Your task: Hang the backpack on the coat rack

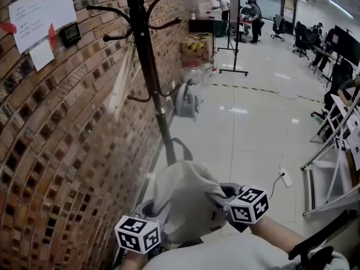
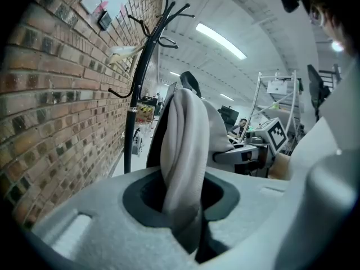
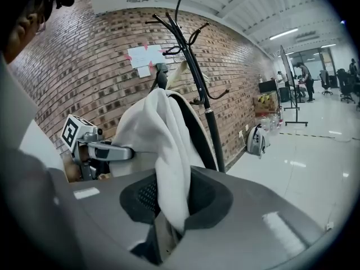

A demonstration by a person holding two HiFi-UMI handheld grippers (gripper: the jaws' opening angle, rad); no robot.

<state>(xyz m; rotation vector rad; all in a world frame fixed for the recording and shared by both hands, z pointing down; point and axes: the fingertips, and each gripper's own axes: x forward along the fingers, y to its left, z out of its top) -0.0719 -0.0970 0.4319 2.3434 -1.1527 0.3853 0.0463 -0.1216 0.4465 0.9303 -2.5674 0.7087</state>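
Note:
A pale grey backpack (image 1: 185, 198) with black straps hangs in the air between my two grippers, just in front of the black coat rack (image 1: 147, 55). My left gripper (image 1: 147, 217) is shut on a fold of its fabric (image 2: 183, 151), which rises out of the jaws. My right gripper (image 1: 230, 198) is shut on another fold (image 3: 160, 134) on the bag's far side. The rack's pole (image 2: 136, 94) stands by the brick wall, and its curved hooks (image 3: 185, 30) are bare. A black strap loop (image 1: 181, 146) shows above the bag.
A brick wall (image 1: 50, 139) with taped paper notices runs along the left. A second grey backpack (image 1: 185, 100) sits on the floor beyond the rack, near boxes and water bottles (image 1: 197, 66). A power strip (image 1: 286, 178) and white frames (image 1: 337, 156) lie at the right. People stand far off.

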